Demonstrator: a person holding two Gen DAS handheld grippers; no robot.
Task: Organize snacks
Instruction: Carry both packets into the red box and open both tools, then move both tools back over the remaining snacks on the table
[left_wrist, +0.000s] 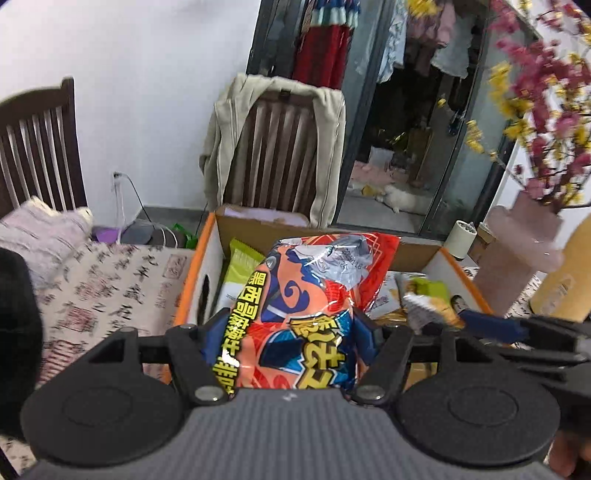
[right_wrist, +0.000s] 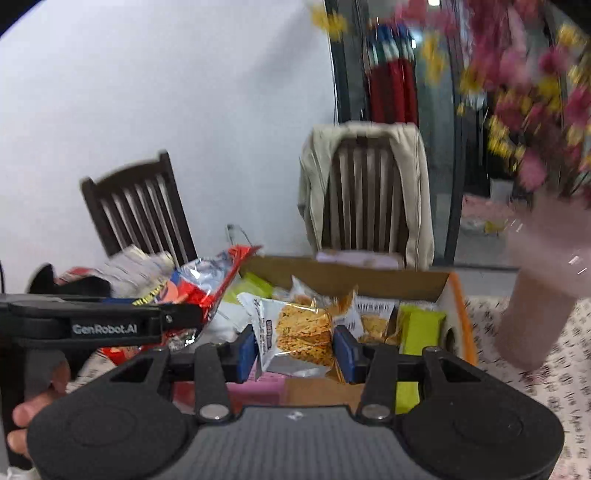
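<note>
**Two claws, two snacks, one box**

Only from the left: big red chip bag (left_wrist: 306, 306) pinched in left claw (left_wrist: 291, 332). Only from the right: cracker pack (right_wrist: 299, 332) pinched in right claw (right_wrist: 295, 349). Cardboard box (right_wrist: 458, 317) at twelve o'clock, just past both claws.

- The cardboard box (left_wrist: 210, 254) is open on top, so you can go in from above.
- Snack packs (right_wrist: 417, 325) already fill much of its floor.
- The pink vase (right_wrist: 543, 291) with flowers (left_wrist: 546, 110) stands just beside the box on your right.
- The tablecloth (left_wrist: 110, 288) left of the box is bare.
- A chair with a coat (left_wrist: 273, 147) stands behind the box.
</note>
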